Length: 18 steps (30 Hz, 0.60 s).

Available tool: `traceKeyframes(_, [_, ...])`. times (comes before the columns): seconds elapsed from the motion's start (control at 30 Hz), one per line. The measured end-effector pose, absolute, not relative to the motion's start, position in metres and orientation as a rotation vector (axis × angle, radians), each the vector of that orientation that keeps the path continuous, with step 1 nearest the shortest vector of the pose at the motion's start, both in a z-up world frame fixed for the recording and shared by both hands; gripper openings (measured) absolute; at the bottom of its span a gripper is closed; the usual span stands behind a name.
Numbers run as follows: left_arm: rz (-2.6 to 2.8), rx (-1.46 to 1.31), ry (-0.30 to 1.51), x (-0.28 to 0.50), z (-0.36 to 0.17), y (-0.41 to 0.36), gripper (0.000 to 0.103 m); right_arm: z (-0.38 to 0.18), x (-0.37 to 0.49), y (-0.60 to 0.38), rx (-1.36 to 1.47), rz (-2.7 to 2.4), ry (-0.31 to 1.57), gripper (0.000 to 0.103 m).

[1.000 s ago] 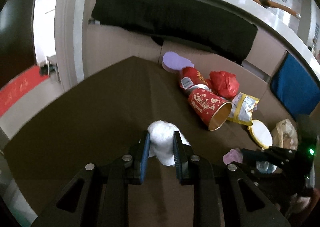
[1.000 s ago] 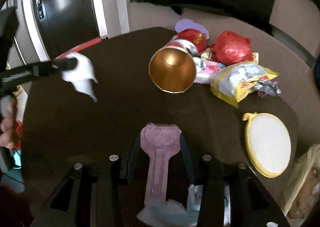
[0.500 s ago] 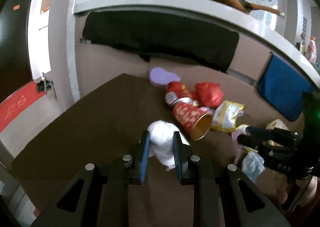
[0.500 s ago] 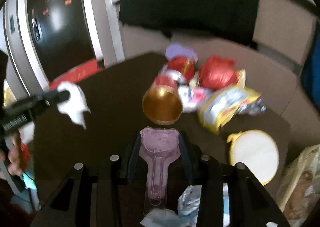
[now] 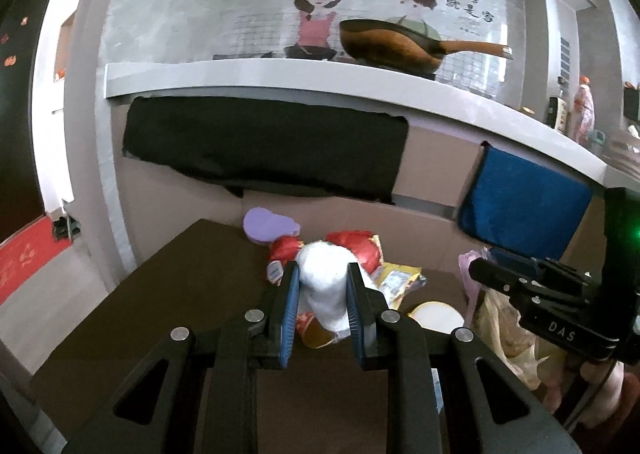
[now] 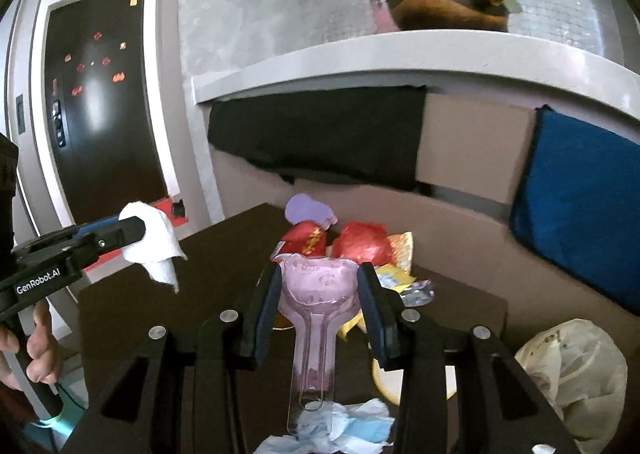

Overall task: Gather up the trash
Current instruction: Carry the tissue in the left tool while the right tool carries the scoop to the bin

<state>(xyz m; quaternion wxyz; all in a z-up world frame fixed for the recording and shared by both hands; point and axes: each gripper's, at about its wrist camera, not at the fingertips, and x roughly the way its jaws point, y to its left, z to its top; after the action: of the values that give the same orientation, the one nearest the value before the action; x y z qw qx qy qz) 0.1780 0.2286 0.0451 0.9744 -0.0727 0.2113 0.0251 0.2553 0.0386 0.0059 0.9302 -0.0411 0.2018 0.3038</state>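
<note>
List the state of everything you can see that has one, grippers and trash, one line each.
left gripper: shut on white tissue, lifted off the table.
white tissue: crumpled, pinched between the fingers, hanging free.
right gripper: shut on pink plastic wrapper.
pink plastic wrapper: held, its tail trailing back toward the camera.
red paper cup: lying on its side.
yellow snack bag: opened, lying on the table.
plastic bag: crumpled, beside the table.

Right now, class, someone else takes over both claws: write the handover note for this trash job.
Left claw: shut on a white tissue, held above the table.
Right claw: shut on a pink plastic scoop, also raised.
A plastic bag sits at the right.
Left to do: drop both pieces, then gather the pile: red bag, yellow wrapper, round lid.
</note>
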Motion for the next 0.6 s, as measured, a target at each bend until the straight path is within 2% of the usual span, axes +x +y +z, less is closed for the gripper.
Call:
traceKeyframes(0.27, [-0.009,-0.134,0.386,0.196,0.060,0.188,0.023,0.022,0.252,-0.003,-0.066,0.544,0.340,0.036])
traceKeyframes(0.6, [-0.189,-0.076,0.255,0.227,0.101,0.069,0.023,0.070,0.230,-0.108,-0.059,0.373,0.214,0.036])
